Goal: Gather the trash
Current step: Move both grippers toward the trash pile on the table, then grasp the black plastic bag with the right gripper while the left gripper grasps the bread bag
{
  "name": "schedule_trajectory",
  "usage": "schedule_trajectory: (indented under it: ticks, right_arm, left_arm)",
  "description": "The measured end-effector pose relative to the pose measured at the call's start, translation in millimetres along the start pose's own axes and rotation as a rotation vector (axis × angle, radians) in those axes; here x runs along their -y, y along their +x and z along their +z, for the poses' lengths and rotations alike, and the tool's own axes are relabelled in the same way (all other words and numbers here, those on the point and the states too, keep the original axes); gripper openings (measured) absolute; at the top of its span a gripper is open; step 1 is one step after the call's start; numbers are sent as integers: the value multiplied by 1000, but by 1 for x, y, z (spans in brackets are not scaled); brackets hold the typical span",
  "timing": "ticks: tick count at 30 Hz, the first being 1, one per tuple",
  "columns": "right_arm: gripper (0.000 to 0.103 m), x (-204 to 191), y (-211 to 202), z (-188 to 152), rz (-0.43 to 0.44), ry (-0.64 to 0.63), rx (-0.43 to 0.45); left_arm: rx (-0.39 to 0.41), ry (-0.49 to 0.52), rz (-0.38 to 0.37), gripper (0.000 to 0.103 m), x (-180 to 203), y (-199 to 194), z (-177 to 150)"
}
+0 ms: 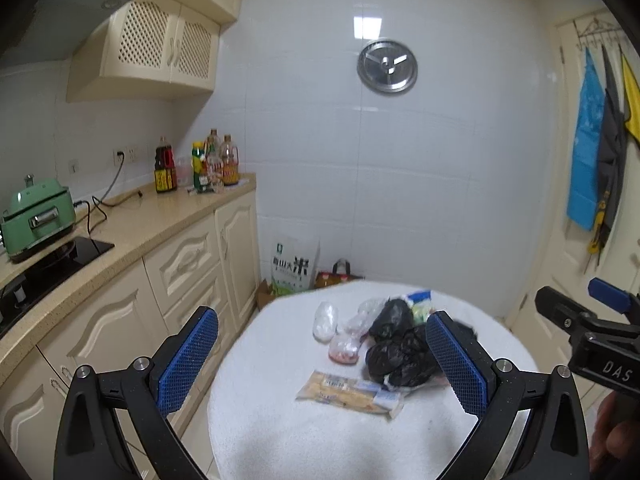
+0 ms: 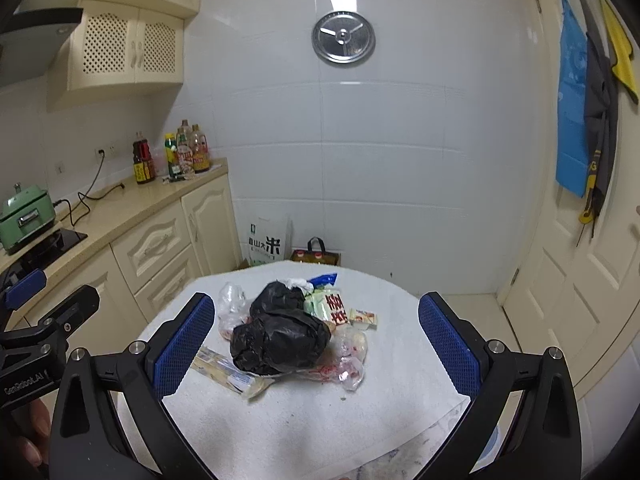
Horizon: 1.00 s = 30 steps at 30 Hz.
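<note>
A pile of trash lies on a round table covered with a white cloth (image 1: 280, 420) (image 2: 392, 360). Crumpled black plastic bags (image 1: 400, 348) (image 2: 280, 340) sit in the middle. Around them are clear plastic bags (image 1: 325, 320) (image 2: 352, 364), a flat yellowish wrapper (image 1: 348, 394) (image 2: 228, 368), and a green-white snack packet (image 2: 326, 306). My left gripper (image 1: 322, 364) is open and empty, held above the near side of the table. My right gripper (image 2: 316, 344) is open and empty, framing the pile from the near side. The right gripper's body shows at the left wrist view's right edge (image 1: 592, 332).
A beige counter (image 1: 132, 220) with cream cabinets runs along the left, holding bottles (image 1: 200, 166), a green cooker (image 1: 36, 218) and a black hob. A rice sack (image 1: 292, 266) and a bag stand on the floor behind the table. A door with hanging aprons (image 2: 580, 120) is at right.
</note>
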State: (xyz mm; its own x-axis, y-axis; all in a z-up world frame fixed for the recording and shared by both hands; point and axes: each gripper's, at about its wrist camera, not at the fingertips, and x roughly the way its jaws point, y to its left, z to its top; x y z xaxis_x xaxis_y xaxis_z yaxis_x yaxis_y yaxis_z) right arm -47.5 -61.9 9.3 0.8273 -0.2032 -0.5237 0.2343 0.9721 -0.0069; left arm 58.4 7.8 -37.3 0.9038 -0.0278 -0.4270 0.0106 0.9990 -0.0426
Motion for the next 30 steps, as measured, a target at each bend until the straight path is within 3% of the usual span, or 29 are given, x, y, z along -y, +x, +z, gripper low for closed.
schedule_trajectory:
  ticks: [10,18,30]
  right_arm:
    - [103,12,47,-36,-11,23,-139]
    - [103,9,84,-53,38,18,-221]
    - [103,6,135,-56,128,30,-286]
  left_arm:
    - [-175,14,-24,102,2,64,-28]
    - [-298,-18,-15,102,1,119,-47]
    - [-397,-3,-31,102,23,187,-71]
